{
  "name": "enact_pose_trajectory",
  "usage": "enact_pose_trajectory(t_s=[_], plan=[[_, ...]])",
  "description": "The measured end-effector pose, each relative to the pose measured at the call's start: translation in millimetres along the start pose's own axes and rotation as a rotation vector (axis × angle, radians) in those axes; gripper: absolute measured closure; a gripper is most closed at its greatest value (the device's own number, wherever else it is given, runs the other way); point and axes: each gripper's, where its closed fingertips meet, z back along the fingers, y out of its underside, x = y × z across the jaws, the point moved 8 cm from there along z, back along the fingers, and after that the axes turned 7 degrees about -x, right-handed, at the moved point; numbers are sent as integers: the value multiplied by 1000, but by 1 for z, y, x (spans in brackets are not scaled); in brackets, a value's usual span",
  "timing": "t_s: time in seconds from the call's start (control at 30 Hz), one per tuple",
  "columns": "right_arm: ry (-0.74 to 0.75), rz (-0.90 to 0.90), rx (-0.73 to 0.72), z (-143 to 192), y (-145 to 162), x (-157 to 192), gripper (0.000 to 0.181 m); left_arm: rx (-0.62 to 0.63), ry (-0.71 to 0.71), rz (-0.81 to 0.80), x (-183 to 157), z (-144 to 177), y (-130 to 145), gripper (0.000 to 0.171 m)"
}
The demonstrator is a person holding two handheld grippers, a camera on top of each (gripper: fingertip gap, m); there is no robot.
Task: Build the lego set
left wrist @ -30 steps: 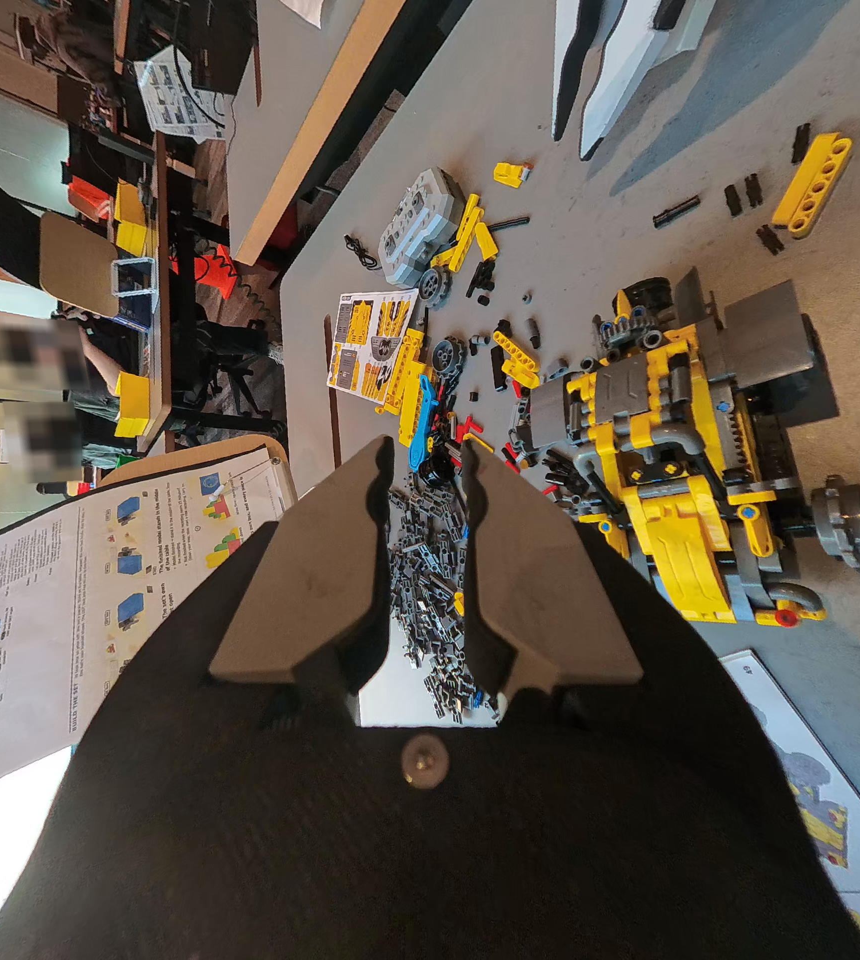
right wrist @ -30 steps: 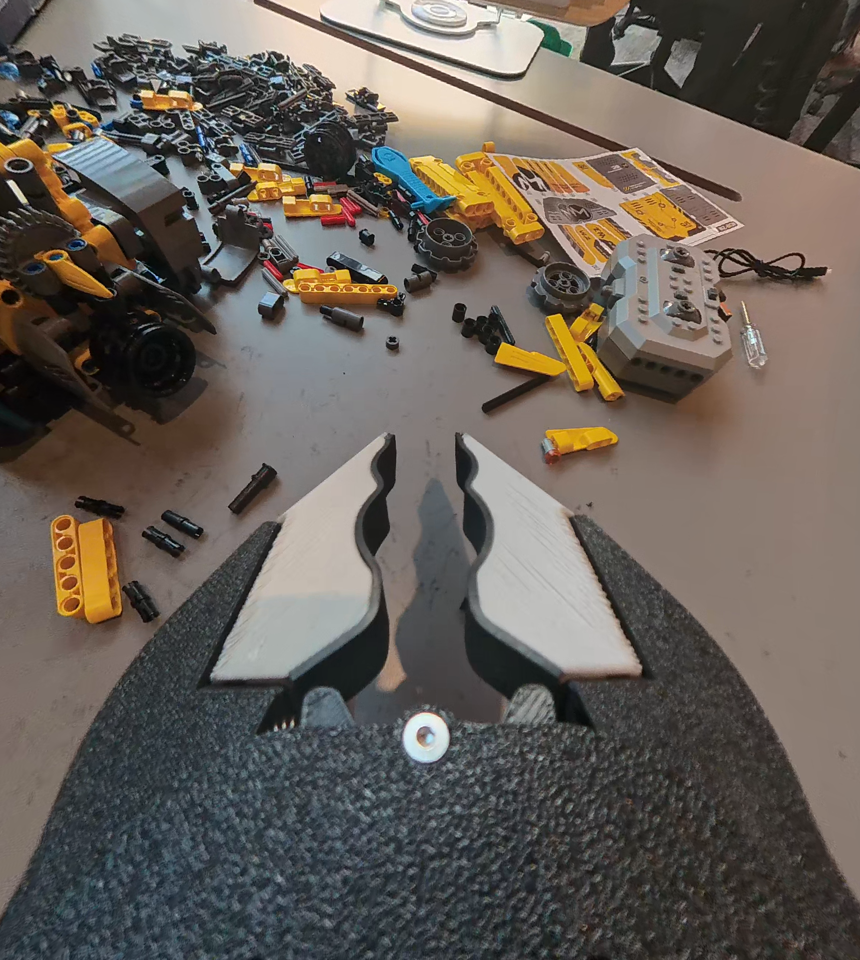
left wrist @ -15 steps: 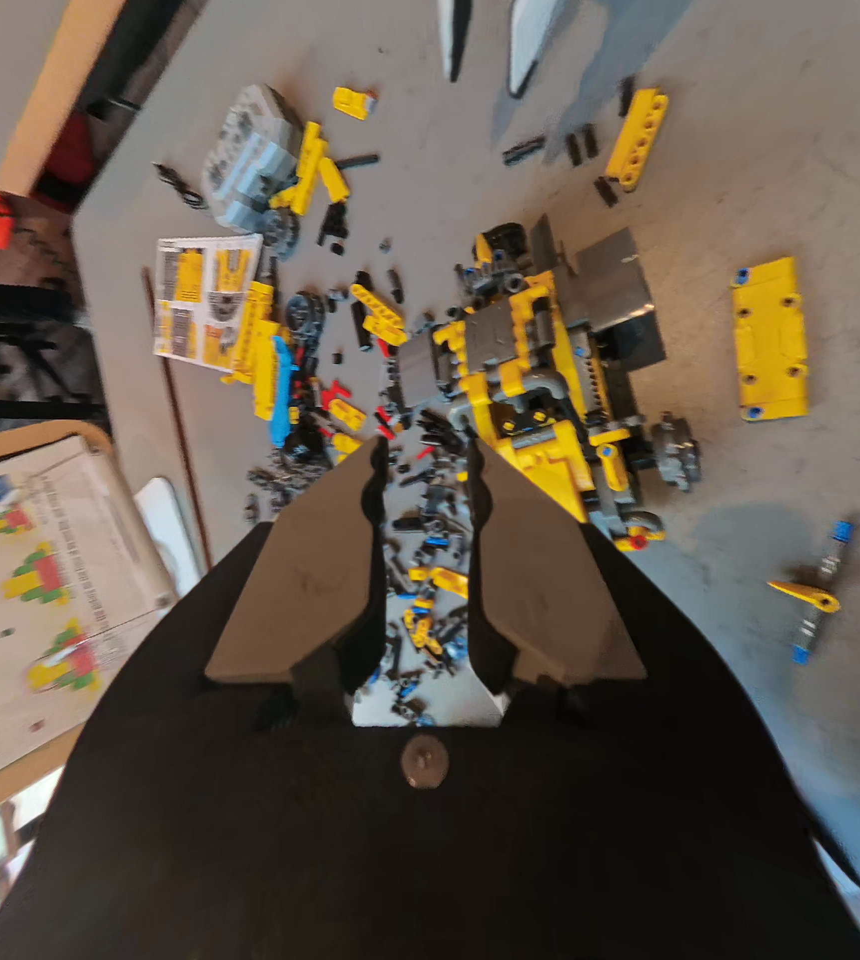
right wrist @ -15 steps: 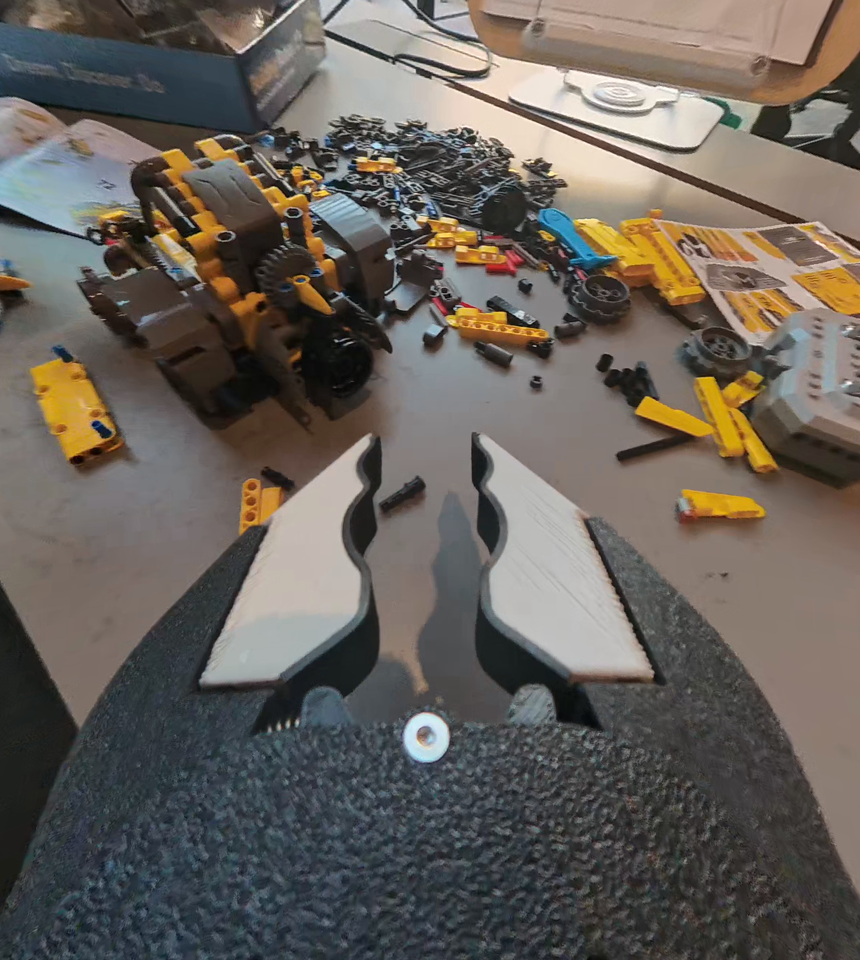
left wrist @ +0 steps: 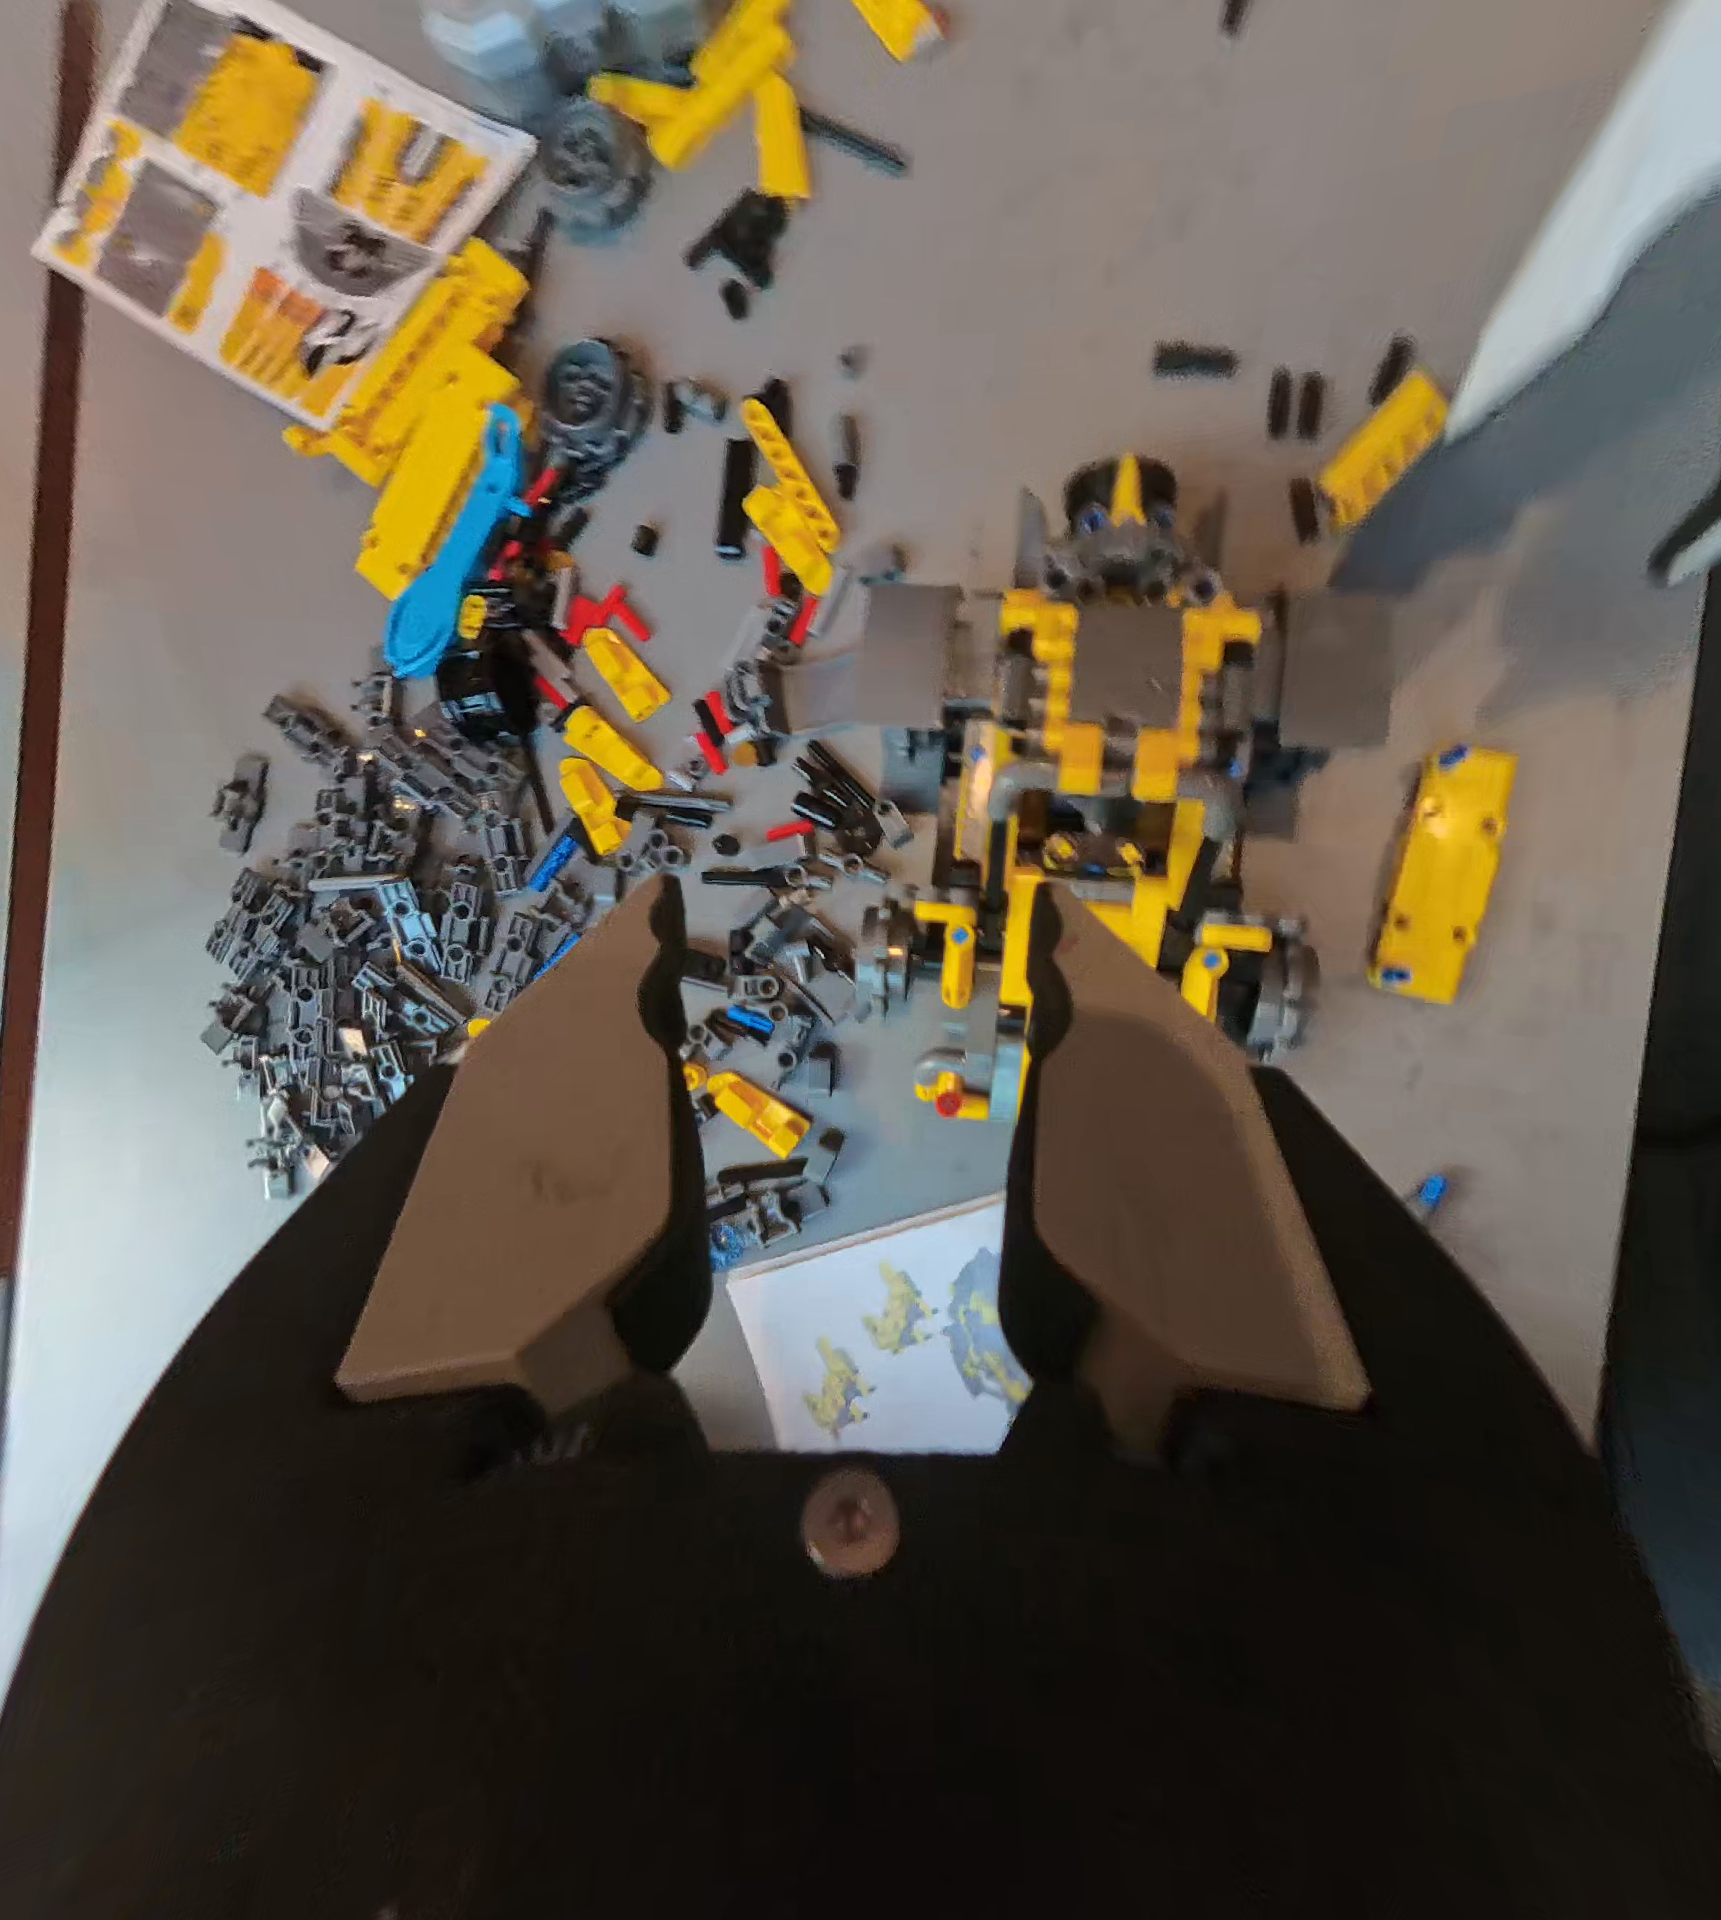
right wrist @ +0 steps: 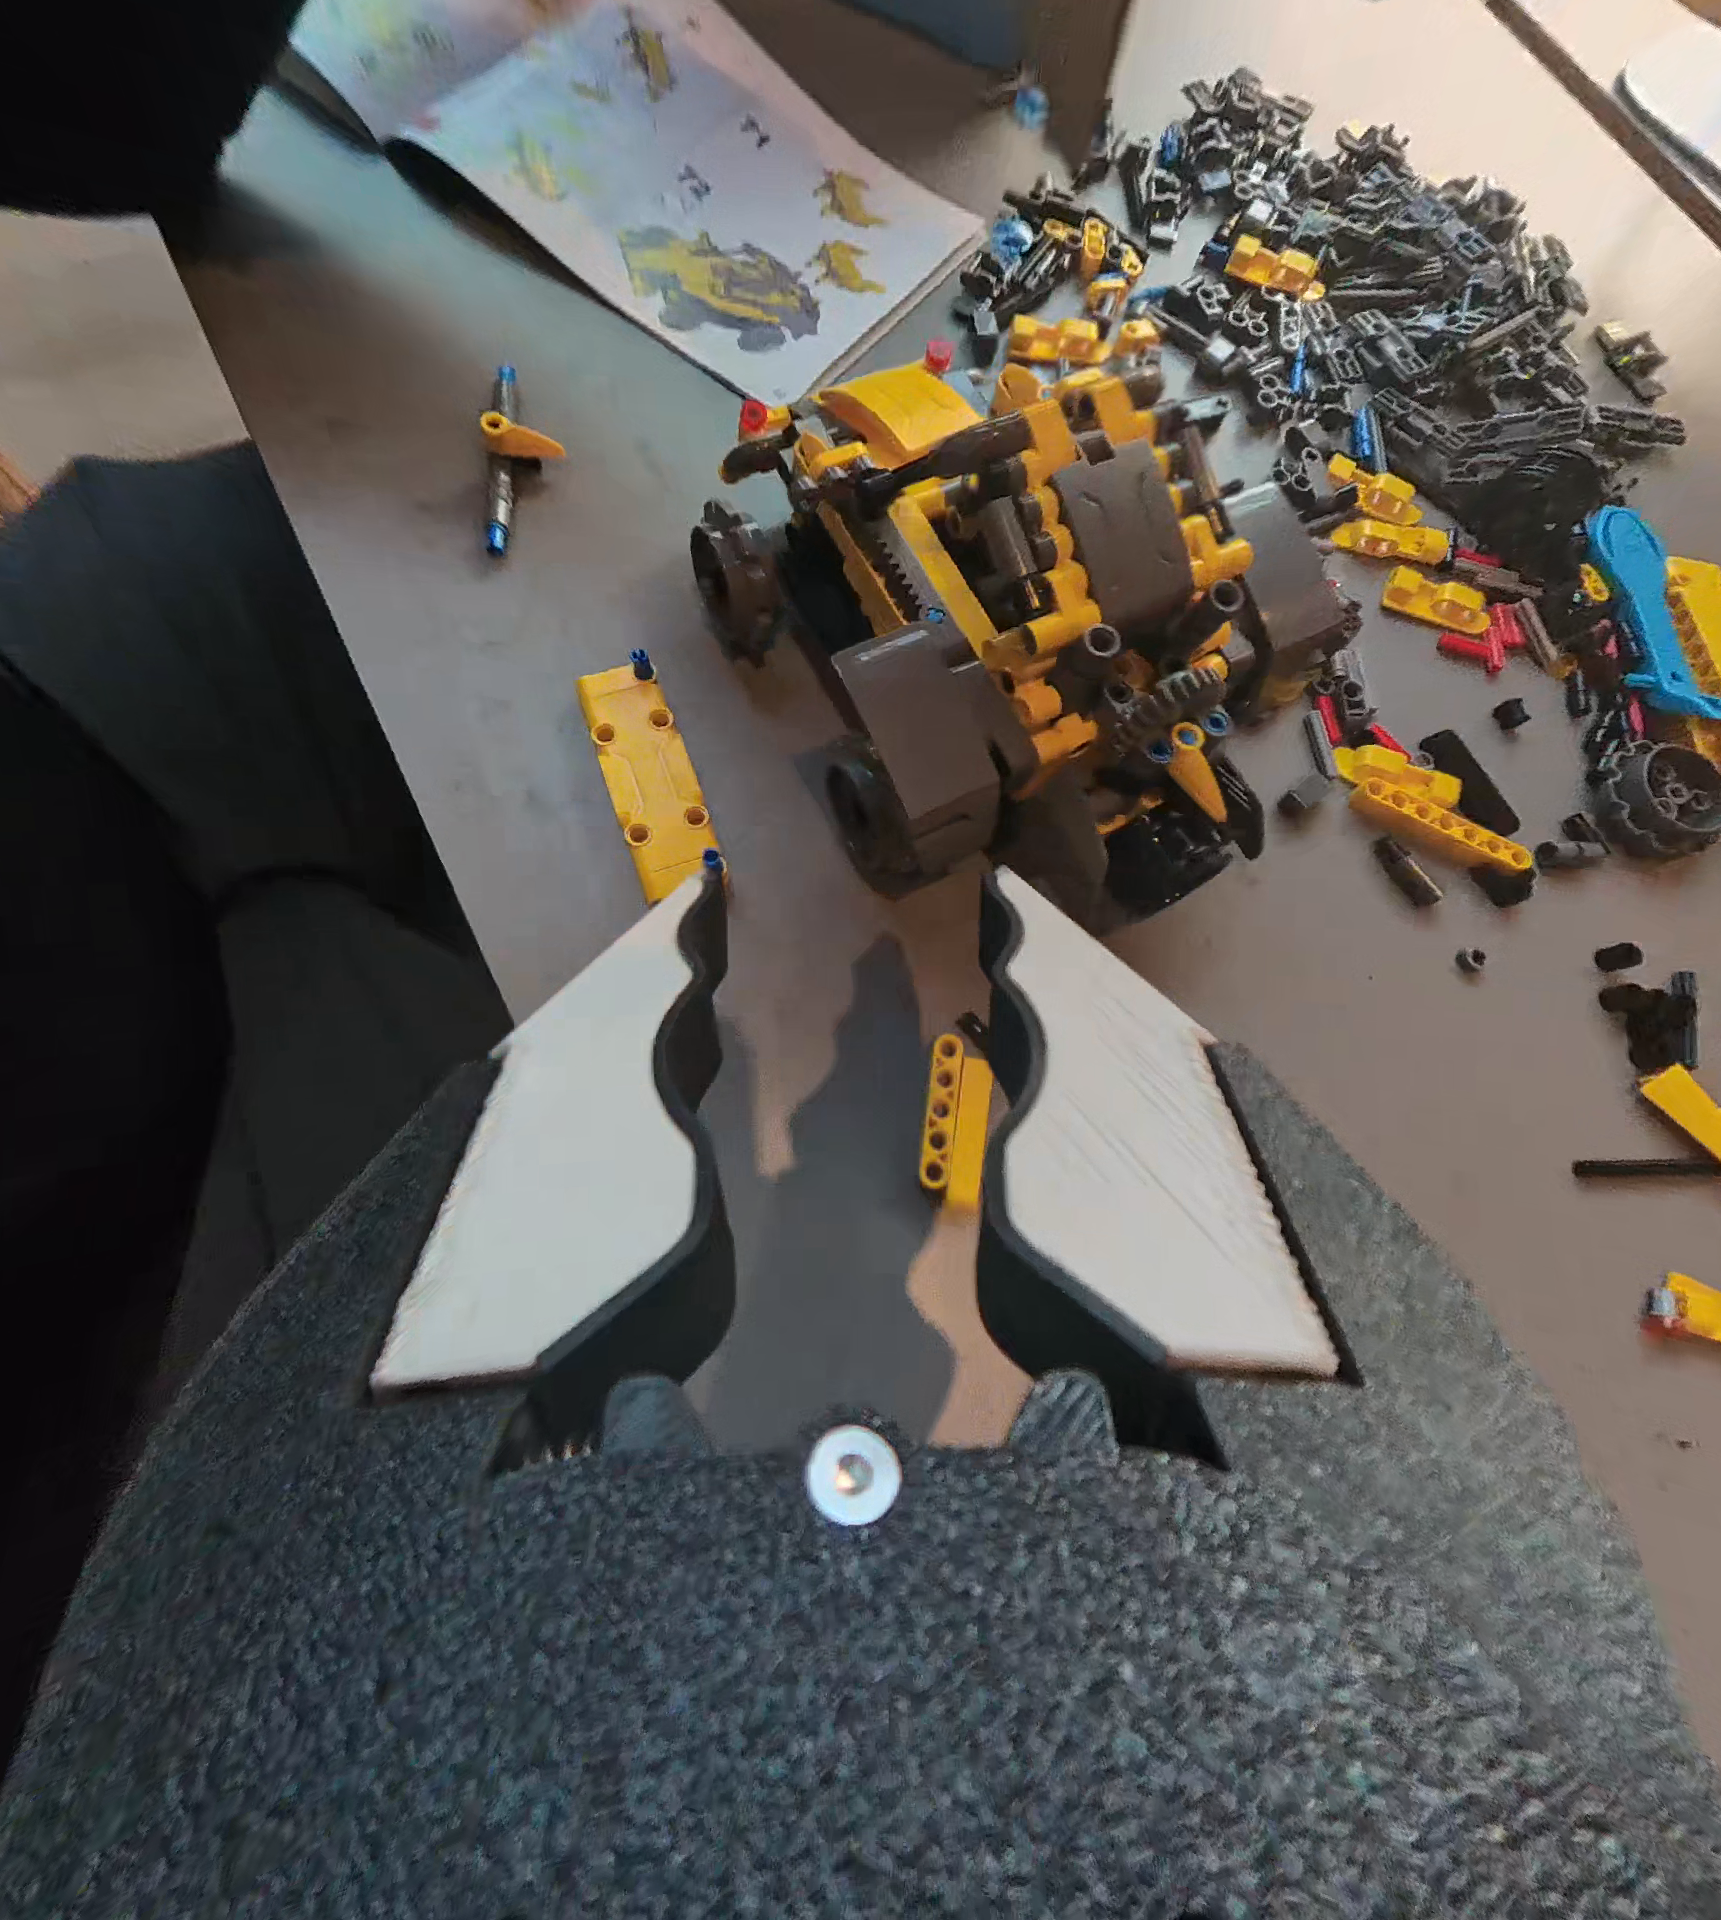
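Grey tabletop point(left wrist: 1095, 312) fills both views and carries all the parts. Largest on it is the yellow-and-grey brick vehicle point(left wrist: 1110, 790), at centre right of the left wrist view and at centre of the right wrist view point(right wrist: 1022, 634). An open instruction booklet point(right wrist: 690, 197) lies at the upper left of the right wrist view. A heap of small dark grey parts point(left wrist: 368, 935) occupies the centre left of the left wrist view, with a blue tool point(left wrist: 456, 561) above it. A flat yellow panel point(right wrist: 650, 779) lies just left of the vehicle in the right wrist view. The left gripper point(left wrist: 851, 914) is spread wide and holds nothing; it hangs above the vehicle's near end and the loose parts beside it. The right gripper point(right wrist: 854, 894) is likewise spread and empty, its left fingertip close to the yellow panel's near end; a short yellow beam point(right wrist: 944, 1112) lies on the table between its fingers.
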Motion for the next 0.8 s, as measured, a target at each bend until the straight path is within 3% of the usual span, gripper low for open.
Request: enact_pose_trajectory(t_s=[0.17,0.4,0.5,0.63,0.8], plan=[[133,11,70,-4,7,-11,138,-181,-94,247,30,20,-10,110],[223,-251,-39,26,45,-36,141,-271,-59,357,34,28,-16,107],[165,-316,-67,31,50,-32,139,-264,12,327,22,25,-22,100],[129,-244,-41,32,48,-19,141,-277,90,267,0,20,-37,100],[-120,-175,14,26,44,14,141,-227,236,149,-49,2,-59,100]])
